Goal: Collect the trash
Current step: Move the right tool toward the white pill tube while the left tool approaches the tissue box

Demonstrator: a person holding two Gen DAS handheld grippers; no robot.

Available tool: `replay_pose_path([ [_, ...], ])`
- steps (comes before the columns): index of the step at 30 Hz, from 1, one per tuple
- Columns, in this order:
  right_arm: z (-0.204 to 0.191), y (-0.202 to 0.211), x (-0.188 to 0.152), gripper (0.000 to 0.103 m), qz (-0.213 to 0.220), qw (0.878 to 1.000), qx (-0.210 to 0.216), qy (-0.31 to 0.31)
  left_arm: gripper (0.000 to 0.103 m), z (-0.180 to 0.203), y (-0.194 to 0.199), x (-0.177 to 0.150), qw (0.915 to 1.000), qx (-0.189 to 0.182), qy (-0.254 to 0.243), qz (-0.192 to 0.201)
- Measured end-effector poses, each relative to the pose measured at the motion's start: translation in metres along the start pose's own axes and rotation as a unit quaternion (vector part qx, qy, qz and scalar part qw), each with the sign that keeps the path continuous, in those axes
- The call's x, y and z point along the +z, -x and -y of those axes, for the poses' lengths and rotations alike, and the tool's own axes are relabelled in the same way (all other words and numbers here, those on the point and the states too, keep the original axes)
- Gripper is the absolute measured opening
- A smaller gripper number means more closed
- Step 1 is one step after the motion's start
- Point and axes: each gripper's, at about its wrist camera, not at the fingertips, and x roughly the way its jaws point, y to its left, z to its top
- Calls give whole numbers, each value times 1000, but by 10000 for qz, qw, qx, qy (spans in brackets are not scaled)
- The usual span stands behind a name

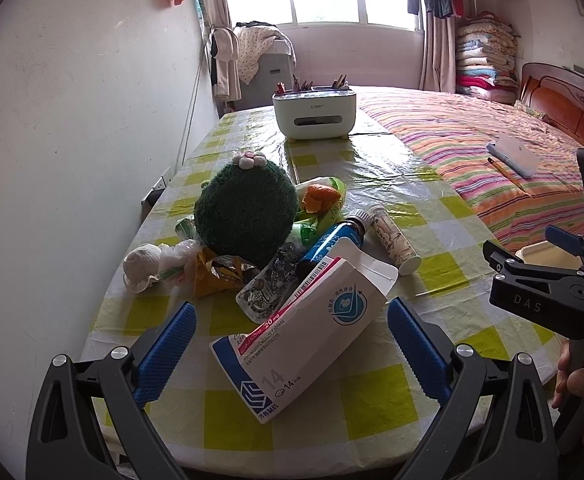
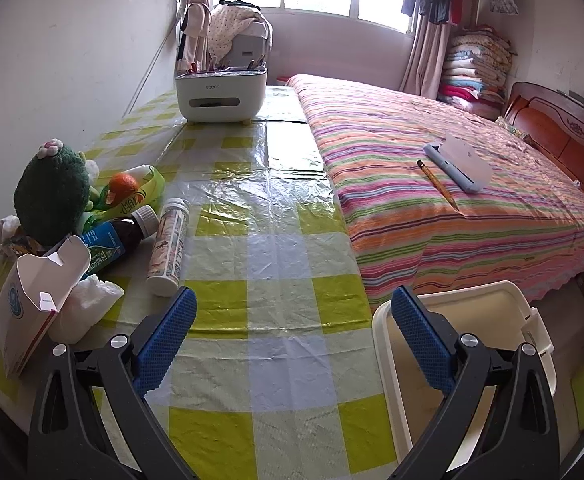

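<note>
On the checked table [image 2: 275, 264], the trash pile [image 1: 275, 248] lies uncollected; left gripper [image 1: 292, 344] gapes wide around the medicine box [image 1: 300, 336], right gripper [image 2: 292, 336] wide, empty, beside the empty bin [image 2: 464, 300].

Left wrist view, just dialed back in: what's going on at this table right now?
A person is clearing trash with two handheld grippers. The left gripper is open, its fingers either side of the opened medicine box at the near end of the litter pile, not yet gripping. The right gripper is open and empty over bare tablecloth, beside the white bin at the table's edge. The brown bottle, tube and wrappers lie uncollected.
</note>
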Motion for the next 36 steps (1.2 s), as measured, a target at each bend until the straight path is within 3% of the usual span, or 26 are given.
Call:
replay_pose_path([
  [6,-2,2,-1,97,-20,10000,48,1,94,6,9,-1,9987,-233,-289,352],
  [9,-3,3,-2,97,-43,9999,98,-6,94,11,2,-1,9983,-380,-440,17],
  [13,-3,6,-3,97,-37,9999,122,-25,94,17,1,-3,9981,-197,-578,-83],
  [36,-12,-2,-10,97,-290,9988,386,-45,94,3,-4,-4,9991,-160,-316,-224],
])
